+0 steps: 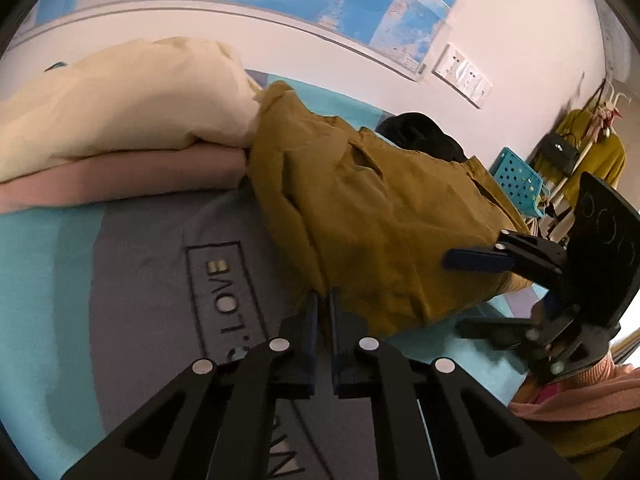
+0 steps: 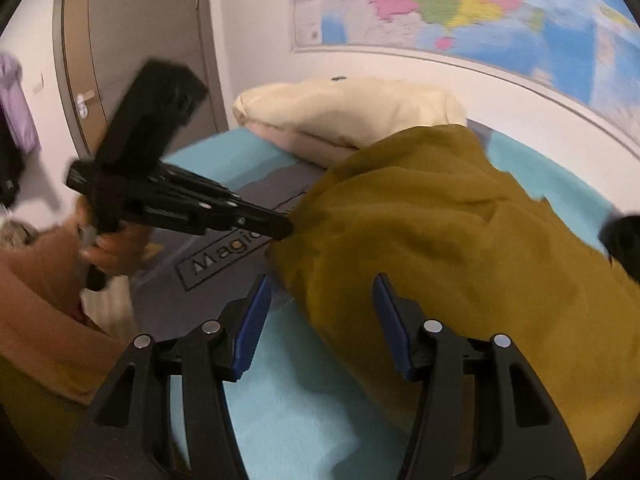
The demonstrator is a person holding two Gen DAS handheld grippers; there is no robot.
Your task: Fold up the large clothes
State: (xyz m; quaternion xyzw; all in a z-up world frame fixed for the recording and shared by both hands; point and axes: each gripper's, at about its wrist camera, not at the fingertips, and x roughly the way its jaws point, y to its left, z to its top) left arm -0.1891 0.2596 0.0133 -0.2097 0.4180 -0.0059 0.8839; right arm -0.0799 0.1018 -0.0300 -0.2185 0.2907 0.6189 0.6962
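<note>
A large mustard-yellow garment (image 1: 372, 216) lies bunched on the bed, and it also shows in the right wrist view (image 2: 460, 232). My left gripper (image 1: 323, 300) is shut on the garment's near edge; in the right wrist view it (image 2: 286, 228) pinches the cloth's left edge. My right gripper (image 2: 322, 292) is open, its blue pads either side of the garment's lower fold, and it holds nothing. In the left wrist view the right gripper (image 1: 456, 292) sits at the garment's right end.
The bed has a teal and grey printed sheet (image 1: 140, 280). A cream pillow on a pink folded blanket (image 1: 120, 112) lies at the far side. A black cloth (image 1: 420, 132) lies behind the garment. A teal basket (image 1: 516, 180) stands beyond the bed. A door (image 2: 132, 40) is at left.
</note>
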